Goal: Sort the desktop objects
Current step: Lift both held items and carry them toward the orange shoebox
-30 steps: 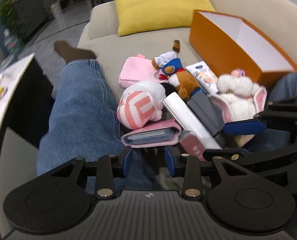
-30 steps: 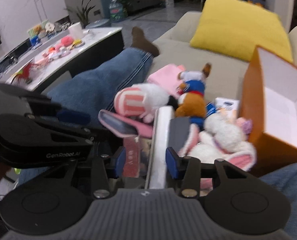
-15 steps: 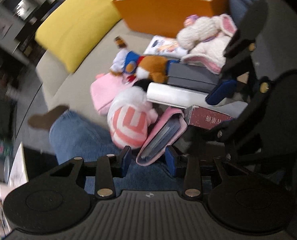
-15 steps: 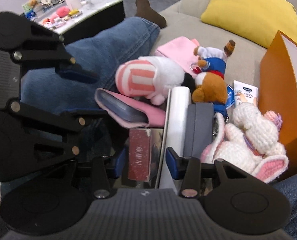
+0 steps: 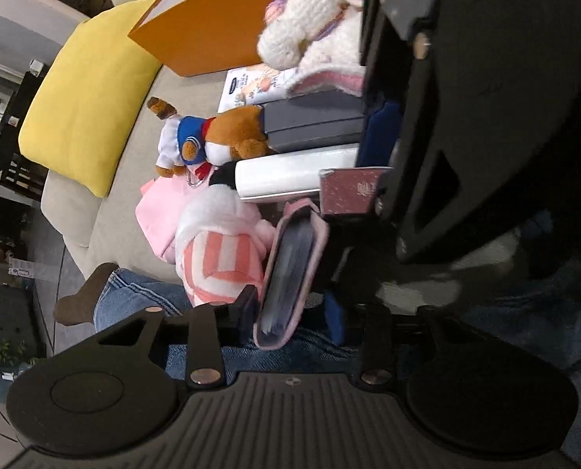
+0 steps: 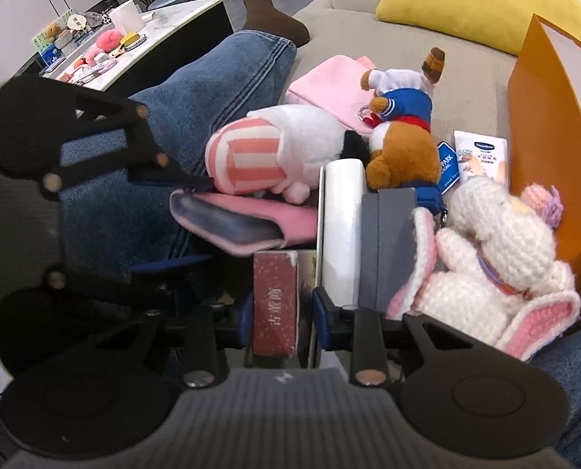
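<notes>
A pile lies on the sofa between my legs. My left gripper (image 5: 290, 314) is rolled on its side with its fingers around the end of a pink card holder (image 5: 290, 269); it stands open, one finger touching. The holder also shows in the right wrist view (image 6: 247, 221). My right gripper (image 6: 277, 314) is shut on a dark red box (image 6: 275, 305), which also shows in the left wrist view (image 5: 349, 191). Beside them lie a white roll (image 6: 343, 230), a grey case (image 6: 384, 242), a striped plush (image 6: 275, 152), a brown sailor plush (image 6: 400, 136) and a white knitted bunny (image 6: 497, 246).
An open orange box (image 6: 544, 125) stands at the right, a yellow cushion (image 6: 474, 0) behind it. A pink pouch (image 6: 329, 86) and a small white packet (image 6: 482, 156) lie on the sofa. My jeans leg (image 6: 220, 78) runs left. A cluttered white table (image 6: 106, 47) is far left.
My left gripper has rolled onto its side and come in around the pink card holder's end. My right gripper has closed on the dark red box.
</notes>
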Demonstrator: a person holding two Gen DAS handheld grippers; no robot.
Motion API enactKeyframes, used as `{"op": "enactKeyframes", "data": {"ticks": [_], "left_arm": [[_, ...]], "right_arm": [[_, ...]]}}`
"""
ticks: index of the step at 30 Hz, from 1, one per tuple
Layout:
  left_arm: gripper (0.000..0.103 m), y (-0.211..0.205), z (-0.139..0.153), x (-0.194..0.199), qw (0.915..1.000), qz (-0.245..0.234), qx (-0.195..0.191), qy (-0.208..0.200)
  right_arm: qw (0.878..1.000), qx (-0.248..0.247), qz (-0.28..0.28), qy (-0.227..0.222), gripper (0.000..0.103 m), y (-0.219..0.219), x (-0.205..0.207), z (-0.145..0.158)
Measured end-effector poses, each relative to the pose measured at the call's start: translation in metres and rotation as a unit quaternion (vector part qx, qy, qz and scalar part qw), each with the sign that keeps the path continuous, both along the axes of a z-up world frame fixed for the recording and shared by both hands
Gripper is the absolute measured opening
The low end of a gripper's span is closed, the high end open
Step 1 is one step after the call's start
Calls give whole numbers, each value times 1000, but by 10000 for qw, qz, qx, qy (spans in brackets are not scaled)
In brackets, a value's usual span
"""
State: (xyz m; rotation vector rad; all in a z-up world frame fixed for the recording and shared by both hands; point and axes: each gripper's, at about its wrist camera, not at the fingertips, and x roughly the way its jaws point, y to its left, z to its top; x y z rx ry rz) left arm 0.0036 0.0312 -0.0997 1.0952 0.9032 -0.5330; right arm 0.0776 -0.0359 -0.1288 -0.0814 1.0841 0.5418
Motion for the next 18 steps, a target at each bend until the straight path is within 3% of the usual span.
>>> {"op": "enactKeyframes", "data": {"ticks": [2,8,11,18], "left_arm": [[29,1,0,6,10000,91,-18,-4],[25,3,4,11,9993,329,-183,21],[24,5,10,15,9969,645,-429,124],[20,12,37,28,9777,1569,-1273,577]], "right_arm": [[10000,28,-14,8,32,-1,1,-1],[10000,75,-63,-20,33,-1,3,-2],[9998,151,-156,-28,25,-7,2,2],[9987,412,-294,-74,24,-22,-2,18]]}}
